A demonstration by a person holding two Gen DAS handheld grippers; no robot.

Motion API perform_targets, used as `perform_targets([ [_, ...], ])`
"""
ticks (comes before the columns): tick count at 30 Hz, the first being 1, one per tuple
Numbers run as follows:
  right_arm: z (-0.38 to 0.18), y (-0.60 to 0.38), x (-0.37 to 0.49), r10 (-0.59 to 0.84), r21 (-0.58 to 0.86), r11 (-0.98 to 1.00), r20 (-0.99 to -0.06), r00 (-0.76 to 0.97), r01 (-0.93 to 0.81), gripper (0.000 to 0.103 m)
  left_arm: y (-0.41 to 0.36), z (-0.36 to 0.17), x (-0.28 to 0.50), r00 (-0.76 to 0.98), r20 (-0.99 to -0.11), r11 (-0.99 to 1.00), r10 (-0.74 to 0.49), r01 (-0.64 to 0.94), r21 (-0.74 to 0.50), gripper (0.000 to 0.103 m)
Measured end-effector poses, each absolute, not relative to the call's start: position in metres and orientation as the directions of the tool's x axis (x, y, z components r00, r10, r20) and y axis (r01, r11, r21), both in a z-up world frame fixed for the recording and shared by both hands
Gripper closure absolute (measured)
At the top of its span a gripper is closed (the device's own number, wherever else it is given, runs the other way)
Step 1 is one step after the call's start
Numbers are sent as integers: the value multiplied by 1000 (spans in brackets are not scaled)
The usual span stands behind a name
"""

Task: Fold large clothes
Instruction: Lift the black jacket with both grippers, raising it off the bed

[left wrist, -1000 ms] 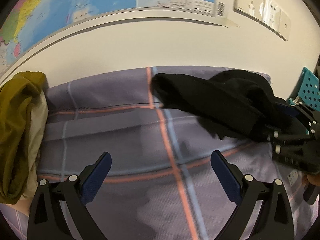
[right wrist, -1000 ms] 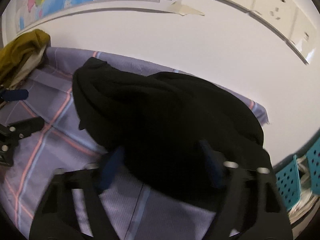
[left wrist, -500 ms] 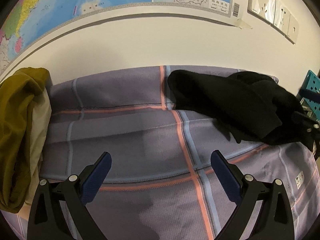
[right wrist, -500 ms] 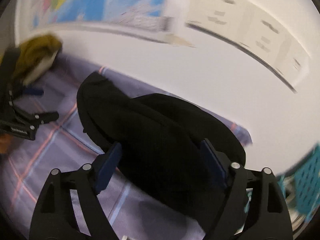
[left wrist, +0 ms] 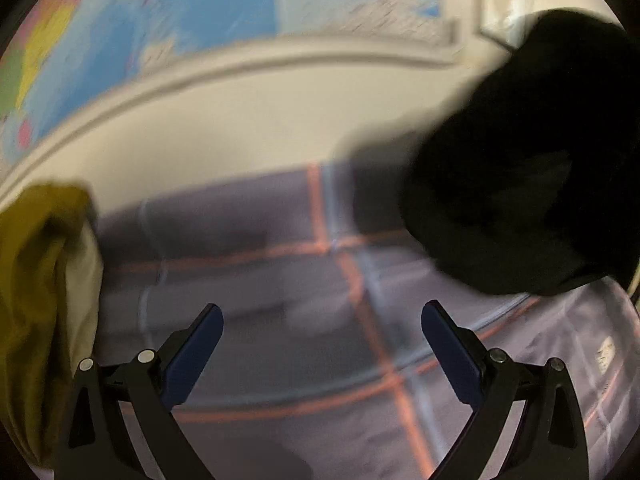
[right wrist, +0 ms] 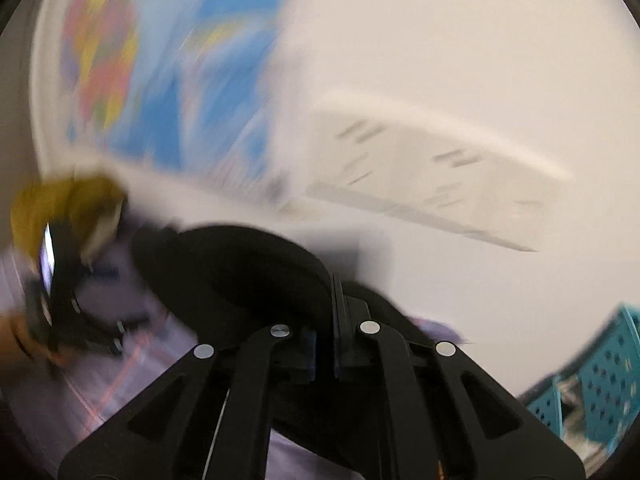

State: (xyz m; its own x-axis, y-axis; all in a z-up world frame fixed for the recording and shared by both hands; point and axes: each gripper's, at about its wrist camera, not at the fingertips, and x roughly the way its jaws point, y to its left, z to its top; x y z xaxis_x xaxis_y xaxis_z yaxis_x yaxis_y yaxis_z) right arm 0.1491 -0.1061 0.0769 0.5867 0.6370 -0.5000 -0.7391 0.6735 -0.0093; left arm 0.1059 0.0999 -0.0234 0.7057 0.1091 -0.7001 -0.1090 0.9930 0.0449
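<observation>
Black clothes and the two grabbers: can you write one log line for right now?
right gripper: shut on black garment | garment: lifted above plaid sheet | left gripper: open, holding nothing | stage: pickup, no fold yet

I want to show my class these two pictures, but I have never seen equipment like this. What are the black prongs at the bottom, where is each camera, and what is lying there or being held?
No robot here: a person holds a two-finger gripper in each hand, each carrying a wide-angle camera looking forward along its fingers. In the left-hand picture, the left gripper stands open and empty above a purple checked bedsheet. A mustard-yellow garment lies bunched at the left, and a map hangs on the wall. In the blurred right-hand picture, the right gripper is closed on a black garment, which the other view shows raised off the sheet. A teal perforated basket stands at the right.
</observation>
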Motion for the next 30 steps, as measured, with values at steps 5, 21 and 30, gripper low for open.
perform_targets([
  [5, 103, -176, 162, 625, 119, 751, -443, 642, -649, 97, 46, -2, 109, 786, -606, 987, -120, 163, 16, 7],
  [21, 103, -230, 162, 661, 224, 744, -381, 646, -630, 97, -72, -42, 125, 794, -586, 855, -161, 409, 319, 16],
  [30, 137, -279, 167, 595, 249, 803, -328, 733, -541, 97, -66, 31, 188, 835, -533, 954, -138, 257, 156, 90],
])
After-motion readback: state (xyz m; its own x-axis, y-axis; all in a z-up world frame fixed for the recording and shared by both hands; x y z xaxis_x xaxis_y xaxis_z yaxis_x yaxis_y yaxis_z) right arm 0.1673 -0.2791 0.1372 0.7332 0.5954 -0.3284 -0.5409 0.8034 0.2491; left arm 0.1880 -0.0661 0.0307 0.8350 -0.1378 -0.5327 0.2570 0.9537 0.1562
